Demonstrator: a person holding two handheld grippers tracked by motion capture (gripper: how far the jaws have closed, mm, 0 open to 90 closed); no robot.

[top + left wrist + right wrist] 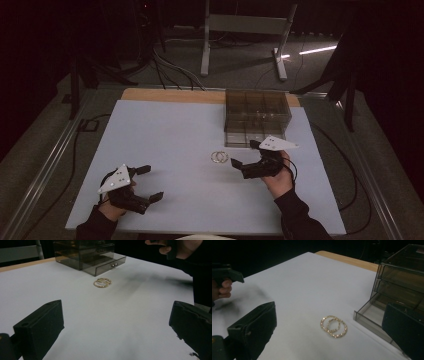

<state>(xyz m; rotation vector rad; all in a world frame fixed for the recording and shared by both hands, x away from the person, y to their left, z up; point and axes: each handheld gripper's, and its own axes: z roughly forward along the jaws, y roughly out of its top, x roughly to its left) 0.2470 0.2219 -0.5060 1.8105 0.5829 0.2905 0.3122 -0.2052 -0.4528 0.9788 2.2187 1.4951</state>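
Lying Between Open Jaws: Two Gold Rings on a White Table

Resting low at the near left of the table, the left gripper has its jaws spread wide with nothing between them. The right gripper, farther forward and to the right, is likewise wide open and holds nothing; it points toward the two gold rings, which lie just beyond its jaws.

The rings (thin hoops with a beaded or twisted texture) lie flat on the table, overlapping one another, one slightly smaller in the right gripper view. They sit just in front of the drawer box, close to it but not touching.

The drawer box is smoky, see-through plastic with stacked drawers. Its bottom drawer is pulled out toward the rings; its inside cannot be made out clearly. Small knobs show on the drawer fronts in the left gripper view.

A white sheet covers the table, with a strip of bare wood along the far edge. Beyond it, a dark room with a grey floor, cables and a pale metal stand.
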